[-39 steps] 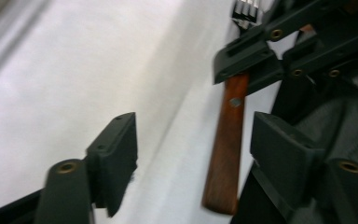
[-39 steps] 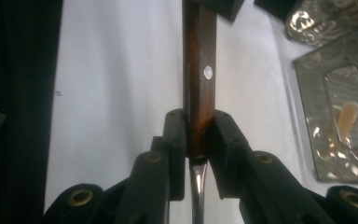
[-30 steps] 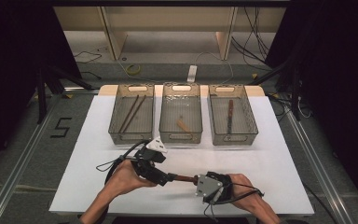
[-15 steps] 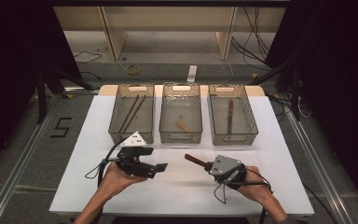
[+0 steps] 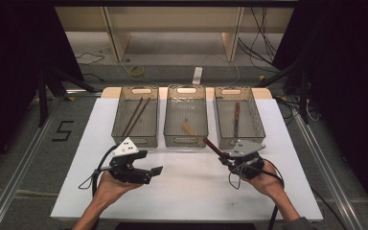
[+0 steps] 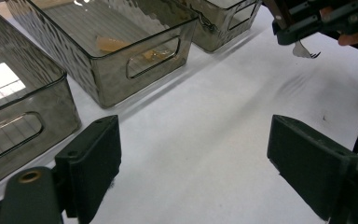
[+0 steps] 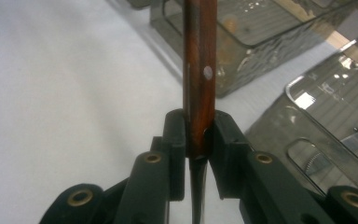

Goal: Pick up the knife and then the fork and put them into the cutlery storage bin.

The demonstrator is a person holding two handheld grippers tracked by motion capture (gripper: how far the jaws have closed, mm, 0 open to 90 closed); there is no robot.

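A: How did your right gripper [image 5: 219, 154] stand at that moment?

B: You had it clamped on the wooden-handled knife [image 7: 199, 79]. In the right gripper view both pads pressed the brown handle between them, with the rivet showing just above the pads and the blade running down below them. In the high view the handle stuck out toward ten o'clock from your right hand [image 5: 263, 175], its tip close to the front wall of the middle bin [image 5: 186, 140], though whether it touched I couldn't tell.

A: And the left gripper [image 5: 155, 170]?

B: Yours was spread wide with nothing between the pads; its jaws had just been opening. In the left gripper view they framed only the bare white table cover [image 6: 205, 154]. It pointed toward three o'clock, at the right gripper, well apart from it.

A: What else lay around?

B: At twelve o'clock from your hands stood three clear bins in a row: the left bin [image 5: 135, 141] held two dark sticks [image 5: 136, 116], the middle one a small tan piece [image 5: 188, 129], and the right bin [image 5: 239, 141] another brown-handled knife [image 5: 236, 116].
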